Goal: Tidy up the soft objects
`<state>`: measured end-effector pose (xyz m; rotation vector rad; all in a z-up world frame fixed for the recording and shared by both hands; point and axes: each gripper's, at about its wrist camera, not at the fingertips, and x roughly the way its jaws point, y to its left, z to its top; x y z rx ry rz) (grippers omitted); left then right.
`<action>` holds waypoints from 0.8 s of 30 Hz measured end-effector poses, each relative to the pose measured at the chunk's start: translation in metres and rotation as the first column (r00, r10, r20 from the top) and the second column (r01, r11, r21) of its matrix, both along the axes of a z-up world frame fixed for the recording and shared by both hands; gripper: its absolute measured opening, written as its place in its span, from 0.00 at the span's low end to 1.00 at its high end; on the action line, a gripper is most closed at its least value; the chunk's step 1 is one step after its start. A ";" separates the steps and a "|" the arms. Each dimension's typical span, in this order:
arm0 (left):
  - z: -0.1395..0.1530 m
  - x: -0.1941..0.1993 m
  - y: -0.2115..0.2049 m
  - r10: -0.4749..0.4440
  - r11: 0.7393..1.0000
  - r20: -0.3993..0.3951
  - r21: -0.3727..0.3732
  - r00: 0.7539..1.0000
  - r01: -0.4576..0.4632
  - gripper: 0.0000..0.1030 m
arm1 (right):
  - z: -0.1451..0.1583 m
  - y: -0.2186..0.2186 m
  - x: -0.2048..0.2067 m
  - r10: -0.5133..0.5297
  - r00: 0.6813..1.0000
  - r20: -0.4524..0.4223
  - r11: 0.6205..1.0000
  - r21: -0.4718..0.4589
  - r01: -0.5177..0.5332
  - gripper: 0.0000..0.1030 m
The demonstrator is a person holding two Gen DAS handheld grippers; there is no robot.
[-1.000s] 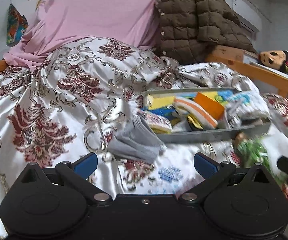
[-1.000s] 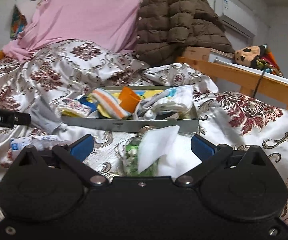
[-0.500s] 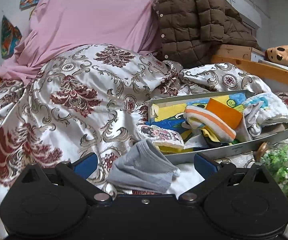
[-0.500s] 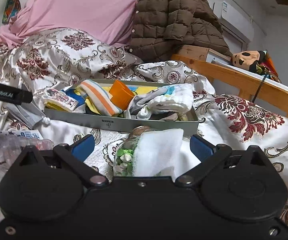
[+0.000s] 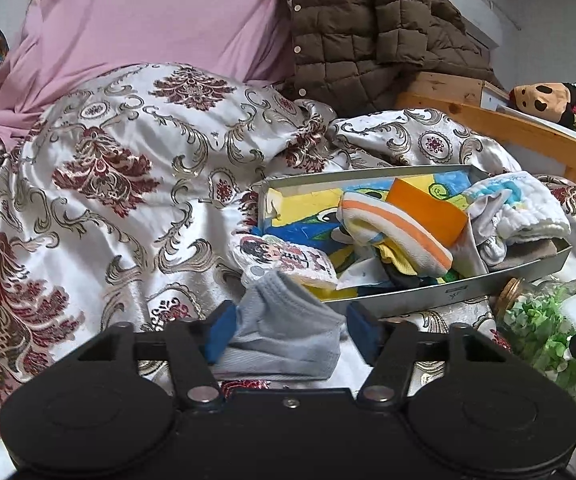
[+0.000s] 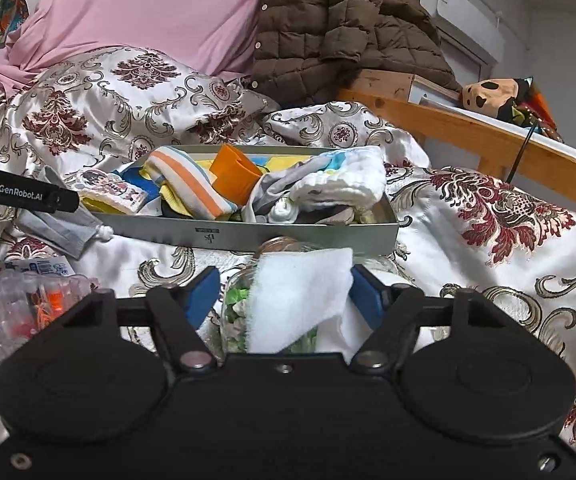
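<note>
We see a shallow grey metal tray (image 6: 248,236) lying on a satin bedspread (image 5: 120,208) printed with maroon and gold scrollwork. The tray is packed with soft things: a rolled cloth striped orange and white (image 5: 400,228), an orange block-shaped piece (image 5: 428,212), a puffy white quilted cloth with blue patches (image 6: 344,184), yellow and blue fabric beneath, and a small cartoon-printed cloth (image 5: 284,258) slumped over the near-left rim.

In front of the tray a clear glass jar (image 6: 236,312) lies on its side, filled with pale green and white bits, its metal lid toward the tray. A fuzzy white cloth (image 6: 300,300) is draped over it. To the left, a crinkled clear plastic pack (image 6: 20,308) holds small orange items.

Our left gripper (image 5: 288,330) is closing, with a ribbed grey sock (image 5: 288,332) between its blue pads; the left pad touches the sock's edge, while the right pad stands just clear of it, so it has no firm hold. The sock lies on the bedspread just outside the tray's near-left corner.

Our right gripper (image 6: 284,294) is closing too, with the white cloth and the jar between its pads; the right pad meets the cloth's edge, the left pad stands apart.

Behind, a smooth pink sheet (image 5: 160,16) and a brown quilted jacket (image 5: 368,28) are heaped against the wall.
</note>
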<state>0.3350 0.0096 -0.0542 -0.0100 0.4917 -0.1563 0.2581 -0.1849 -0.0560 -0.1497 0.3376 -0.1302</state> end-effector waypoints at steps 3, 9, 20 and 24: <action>-0.003 0.001 -0.002 -0.012 1.000 -0.009 -0.001 1.000 0.012 0.49 | 0.000 0.000 -0.001 -0.007 1.000 0.002 1.000 -0.015 0.007 0.51; -0.002 -0.001 -0.006 -0.032 0.999 -0.016 -0.007 0.999 0.032 0.35 | 0.000 0.001 -0.002 0.003 1.000 0.010 0.999 -0.040 -0.003 0.31; -0.006 -0.002 -0.013 -0.054 0.999 -0.039 0.001 0.998 0.054 0.12 | 0.001 -0.002 -0.003 0.025 1.000 0.012 0.999 -0.045 -0.024 0.20; -0.007 -0.003 -0.013 -0.056 0.998 -0.042 -0.001 0.998 0.056 0.06 | 0.001 -0.002 -0.003 0.027 1.000 0.012 0.998 -0.049 -0.027 0.20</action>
